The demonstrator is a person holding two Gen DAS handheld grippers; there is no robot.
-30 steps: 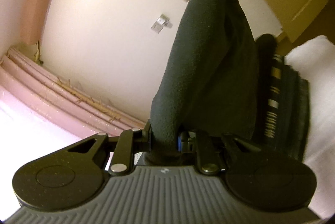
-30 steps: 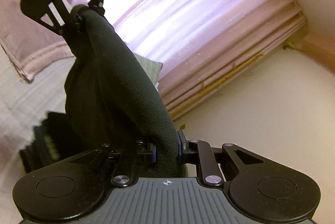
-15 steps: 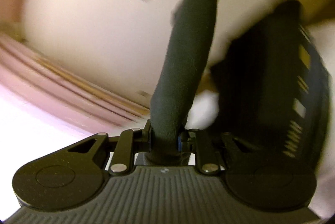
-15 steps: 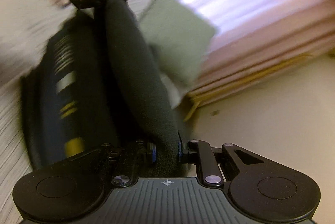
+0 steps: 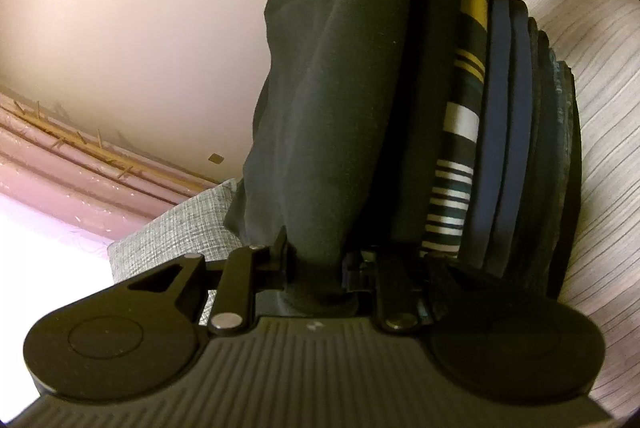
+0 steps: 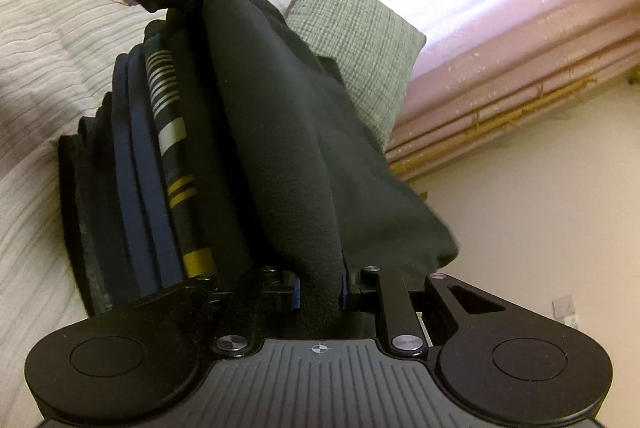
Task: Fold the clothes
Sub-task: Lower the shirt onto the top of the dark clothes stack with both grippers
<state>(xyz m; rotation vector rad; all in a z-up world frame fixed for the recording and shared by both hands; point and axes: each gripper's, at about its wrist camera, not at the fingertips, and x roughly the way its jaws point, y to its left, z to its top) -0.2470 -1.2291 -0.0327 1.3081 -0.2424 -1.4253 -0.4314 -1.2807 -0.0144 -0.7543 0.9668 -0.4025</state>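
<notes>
Two-handed placement of a folded garment. The left gripper and the right gripper each have their jaws nearly closed, clamped on opposite ends of the dark fleece garment, so the fold stays taut between them instead of sagging open. The garment hangs just beside and above the stack of folded clothes, which includes a striped piece and lies on the pale ribbed bedspread near the grey cushion at the bed's window side; whether it touches the stack cannot be told. Judged step: laying the garment on the stack. A grip at both ends should keep its edges aligned on release.
</notes>
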